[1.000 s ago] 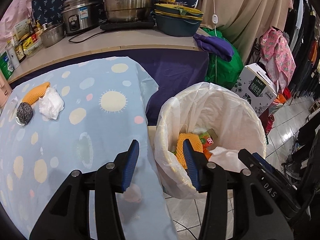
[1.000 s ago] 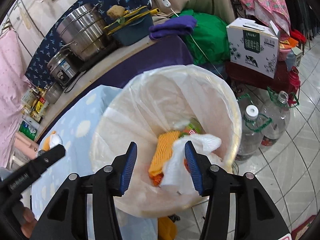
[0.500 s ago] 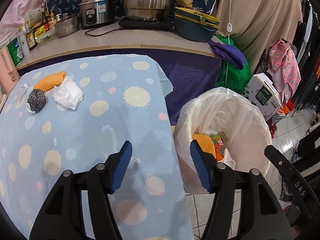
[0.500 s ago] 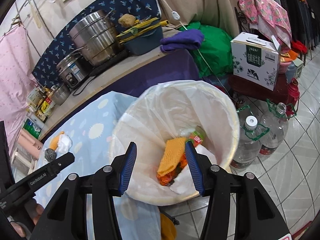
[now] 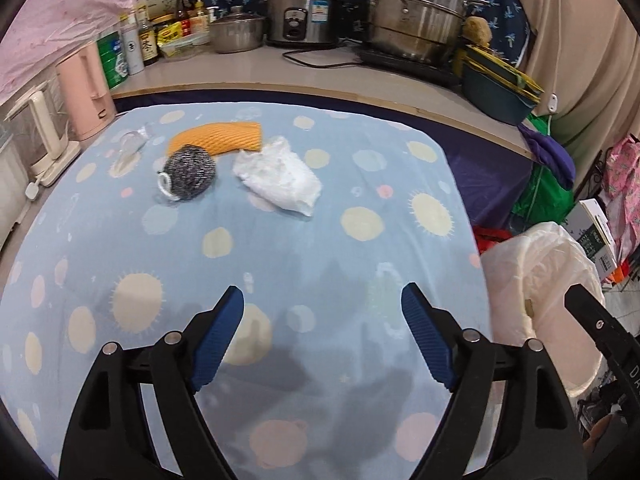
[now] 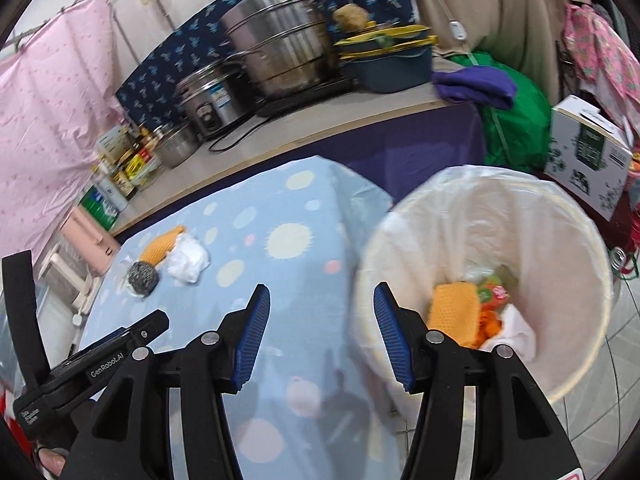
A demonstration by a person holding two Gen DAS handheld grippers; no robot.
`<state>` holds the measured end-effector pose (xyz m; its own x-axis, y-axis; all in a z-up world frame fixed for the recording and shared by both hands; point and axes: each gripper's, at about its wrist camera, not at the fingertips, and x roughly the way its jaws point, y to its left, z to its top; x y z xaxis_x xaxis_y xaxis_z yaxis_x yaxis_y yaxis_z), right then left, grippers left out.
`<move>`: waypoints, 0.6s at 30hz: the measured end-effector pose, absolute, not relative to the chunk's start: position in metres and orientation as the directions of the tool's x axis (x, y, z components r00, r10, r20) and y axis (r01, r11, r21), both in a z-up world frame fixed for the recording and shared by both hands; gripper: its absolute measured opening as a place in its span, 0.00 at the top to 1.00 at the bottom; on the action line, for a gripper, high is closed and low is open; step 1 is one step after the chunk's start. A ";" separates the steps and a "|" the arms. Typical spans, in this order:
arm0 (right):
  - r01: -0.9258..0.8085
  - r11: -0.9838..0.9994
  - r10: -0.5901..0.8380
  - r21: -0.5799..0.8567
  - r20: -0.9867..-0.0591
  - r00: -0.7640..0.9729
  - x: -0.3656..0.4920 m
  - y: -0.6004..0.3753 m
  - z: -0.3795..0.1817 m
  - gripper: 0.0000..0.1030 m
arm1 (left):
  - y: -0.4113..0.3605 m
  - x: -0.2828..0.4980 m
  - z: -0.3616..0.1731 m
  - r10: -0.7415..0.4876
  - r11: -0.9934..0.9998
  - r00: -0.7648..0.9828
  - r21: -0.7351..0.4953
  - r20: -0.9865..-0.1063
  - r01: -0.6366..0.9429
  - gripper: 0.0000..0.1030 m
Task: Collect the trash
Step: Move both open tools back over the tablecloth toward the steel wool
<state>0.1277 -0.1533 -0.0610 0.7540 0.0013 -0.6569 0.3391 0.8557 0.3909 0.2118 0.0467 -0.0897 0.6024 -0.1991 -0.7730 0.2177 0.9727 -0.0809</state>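
Note:
On the blue spotted tablecloth (image 5: 280,248) lie a crumpled white tissue (image 5: 278,176), a steel wool scourer (image 5: 188,172) and an orange mesh sponge (image 5: 218,140), close together at the far left. The same three show small in the right wrist view: tissue (image 6: 188,260), scourer (image 6: 142,277), sponge (image 6: 162,246). My left gripper (image 5: 322,334) hovers over the cloth well short of them, jaws opening, nothing between them. My right gripper (image 6: 320,334) hangs over the table's edge beside the white-lined bin (image 6: 568,320), jaws opening and empty. Orange sponge and wrappers (image 6: 472,312) lie in the bin.
A counter behind the table carries steel pots (image 5: 416,12), a rice cooker (image 5: 302,12), bottles (image 5: 144,40) and a blue basin (image 5: 500,88). A pink kettle (image 5: 86,92) stands at the left. A carton (image 6: 588,156) and green bag (image 6: 516,124) sit past the bin.
Both grippers have swung left, away from the bin and over the tablecloth. The left jaws have spread much wider; the right jaws widened slightly. The three items on the cloth now lie ahead.

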 end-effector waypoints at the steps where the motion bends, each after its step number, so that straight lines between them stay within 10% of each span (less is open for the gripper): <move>1: 0.322 0.864 0.014 0.388 -0.657 0.754 0.136 -0.145 -0.061 0.49 | 0.056 0.216 -0.091 -0.188 0.976 0.604 -0.080 -0.774 0.202 0.25; 18: 0.135 0.933 0.141 0.333 -0.685 0.715 0.285 -0.031 -0.076 0.40 | 0.164 0.322 -0.115 -0.067 0.997 0.611 -0.074 -0.789 0.013 0.14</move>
<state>0.2848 -0.0310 -0.0763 0.7146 0.1405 -0.6853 0.1354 0.9333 0.3326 0.3218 0.1637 -0.1152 0.6111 -0.0667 -0.7887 0.0134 0.9972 -0.0740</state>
